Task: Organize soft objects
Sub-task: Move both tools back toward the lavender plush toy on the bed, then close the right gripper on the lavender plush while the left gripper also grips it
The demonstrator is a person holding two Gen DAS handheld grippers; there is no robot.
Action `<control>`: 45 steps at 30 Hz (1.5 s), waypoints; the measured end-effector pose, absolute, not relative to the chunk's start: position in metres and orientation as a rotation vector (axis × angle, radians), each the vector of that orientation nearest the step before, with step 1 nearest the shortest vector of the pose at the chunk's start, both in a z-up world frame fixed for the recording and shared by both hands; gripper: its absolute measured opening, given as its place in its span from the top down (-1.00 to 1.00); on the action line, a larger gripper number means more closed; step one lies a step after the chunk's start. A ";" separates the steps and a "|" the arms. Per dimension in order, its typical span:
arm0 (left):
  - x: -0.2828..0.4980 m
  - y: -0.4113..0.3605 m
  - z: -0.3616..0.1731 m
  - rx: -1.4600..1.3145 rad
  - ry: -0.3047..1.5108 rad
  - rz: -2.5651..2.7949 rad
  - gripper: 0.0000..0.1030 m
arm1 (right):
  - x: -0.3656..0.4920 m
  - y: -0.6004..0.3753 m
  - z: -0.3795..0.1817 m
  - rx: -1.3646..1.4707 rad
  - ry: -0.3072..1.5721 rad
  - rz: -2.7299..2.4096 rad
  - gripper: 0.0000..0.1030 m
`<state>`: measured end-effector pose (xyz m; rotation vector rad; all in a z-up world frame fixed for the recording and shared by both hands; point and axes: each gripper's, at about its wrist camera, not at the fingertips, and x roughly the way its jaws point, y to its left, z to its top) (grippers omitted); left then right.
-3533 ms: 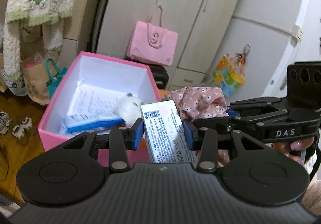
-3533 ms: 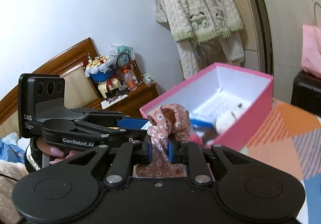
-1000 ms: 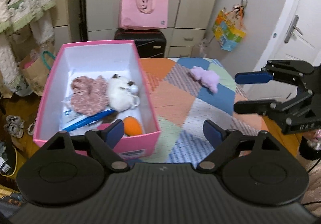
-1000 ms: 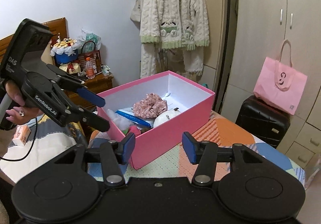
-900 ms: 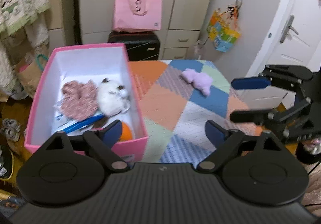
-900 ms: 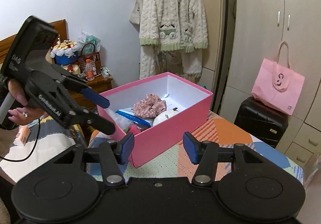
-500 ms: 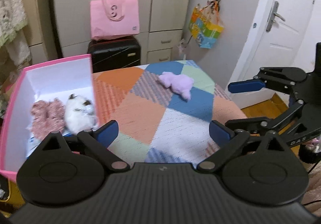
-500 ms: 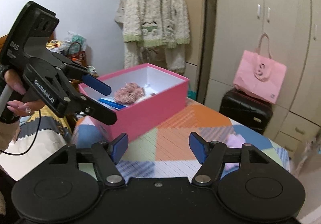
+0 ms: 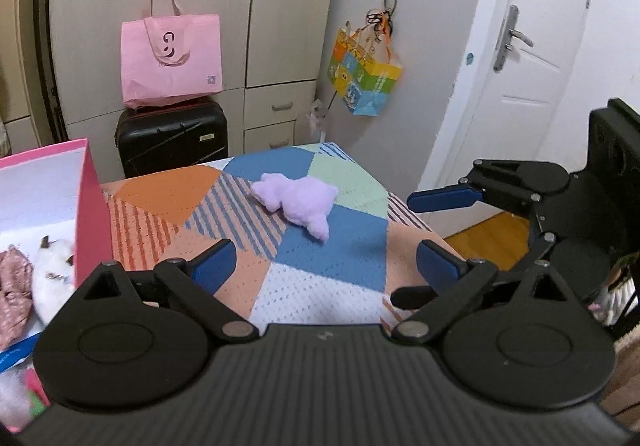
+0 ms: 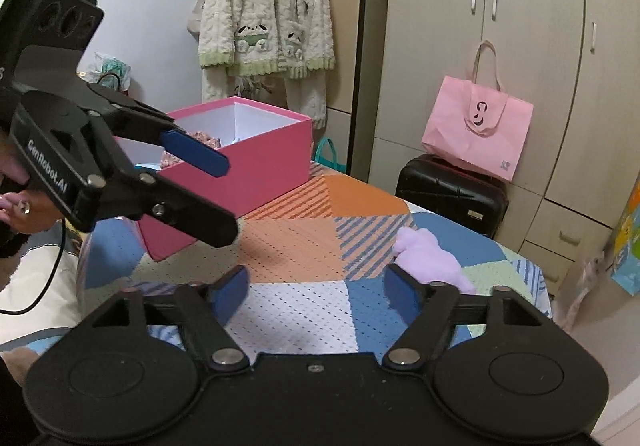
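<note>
left hand-held gripper (image 9: 324, 266): jaws wide apart, empty | right hand-held gripper (image 10: 316, 288): opening, empty | purple plush (image 9: 298, 200) ahead on patchwork surface (image 9: 332, 266), unobstructed | pink box (image 10: 256, 166) left | cardigan (image 10: 266, 6): right view only

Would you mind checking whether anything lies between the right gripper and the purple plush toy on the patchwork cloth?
Nothing visible does. The right gripper, jaws opening and empty, faces the purple plush toy across bare patchwork cloth. The pink box and the left gripper sit off to the side.
</note>
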<state>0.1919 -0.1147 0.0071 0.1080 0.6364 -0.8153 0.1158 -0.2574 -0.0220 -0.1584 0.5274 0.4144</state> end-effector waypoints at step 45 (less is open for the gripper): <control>0.321 -0.204 -0.106 -0.190 0.805 -0.702 -0.27 | 0.286 -0.335 -0.116 -0.133 0.695 0.516 -0.96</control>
